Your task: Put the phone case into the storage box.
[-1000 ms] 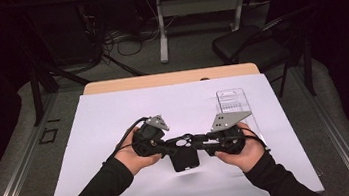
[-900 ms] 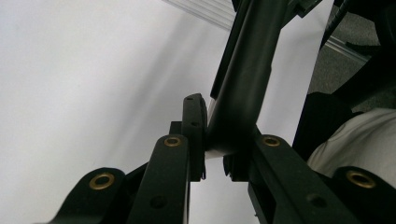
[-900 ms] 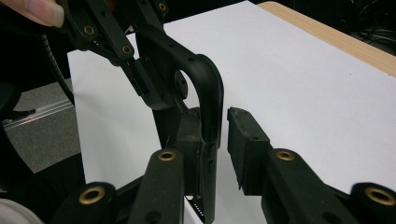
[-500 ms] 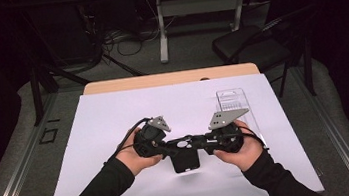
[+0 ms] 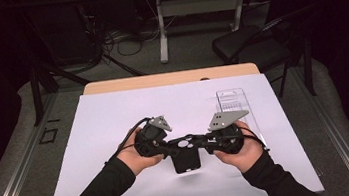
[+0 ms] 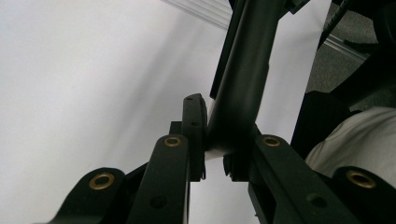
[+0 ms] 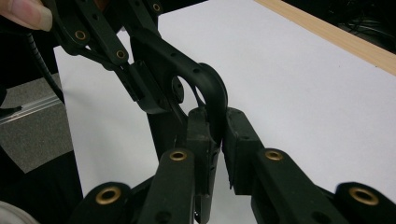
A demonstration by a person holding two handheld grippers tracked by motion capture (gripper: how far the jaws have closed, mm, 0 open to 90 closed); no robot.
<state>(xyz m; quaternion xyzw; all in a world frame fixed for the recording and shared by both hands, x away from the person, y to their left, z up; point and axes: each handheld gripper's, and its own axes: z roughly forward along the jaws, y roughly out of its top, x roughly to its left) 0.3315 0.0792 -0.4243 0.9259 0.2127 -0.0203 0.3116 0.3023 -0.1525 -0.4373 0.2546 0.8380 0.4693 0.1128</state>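
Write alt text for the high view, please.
Two hands hold a claw each, the left claw and right claw both clamped on a black phone case lifted above a white sheet. A clear tray lies behind.

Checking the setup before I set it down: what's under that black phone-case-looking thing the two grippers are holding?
Under the black case, clamped by the left gripper and right gripper, lie its shadow and the white sheet. The patch directly beneath is hidden.
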